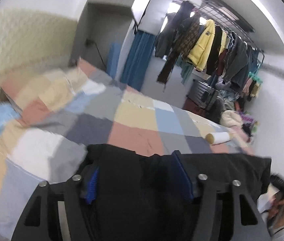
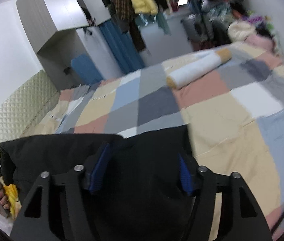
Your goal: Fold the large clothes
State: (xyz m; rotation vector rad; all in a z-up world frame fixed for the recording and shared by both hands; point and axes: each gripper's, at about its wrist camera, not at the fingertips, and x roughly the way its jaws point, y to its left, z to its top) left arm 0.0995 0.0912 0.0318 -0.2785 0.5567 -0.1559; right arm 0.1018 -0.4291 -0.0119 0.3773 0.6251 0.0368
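Note:
A large black garment (image 1: 212, 170) is held up over a bed with a patchwork cover (image 1: 134, 132). In the left wrist view it bunches between the blue pads (image 1: 182, 172) of my left gripper (image 1: 136, 172), which is shut on a thick fold of it. In the right wrist view the same black garment (image 2: 61, 152) fills the space between the blue pads (image 2: 101, 164) of my right gripper (image 2: 144, 166), shut on it. The garment stretches between both grippers, above the bed's near edge (image 2: 232, 140).
A white fabric roll (image 2: 198, 68) lies on the far part of the bed; it also shows in the left wrist view (image 1: 220, 137). A rack of hanging clothes (image 1: 212, 46), a clothes pile (image 2: 248, 30), a padded headboard (image 2: 17, 108) and a wardrobe (image 2: 61, 20) surround the bed.

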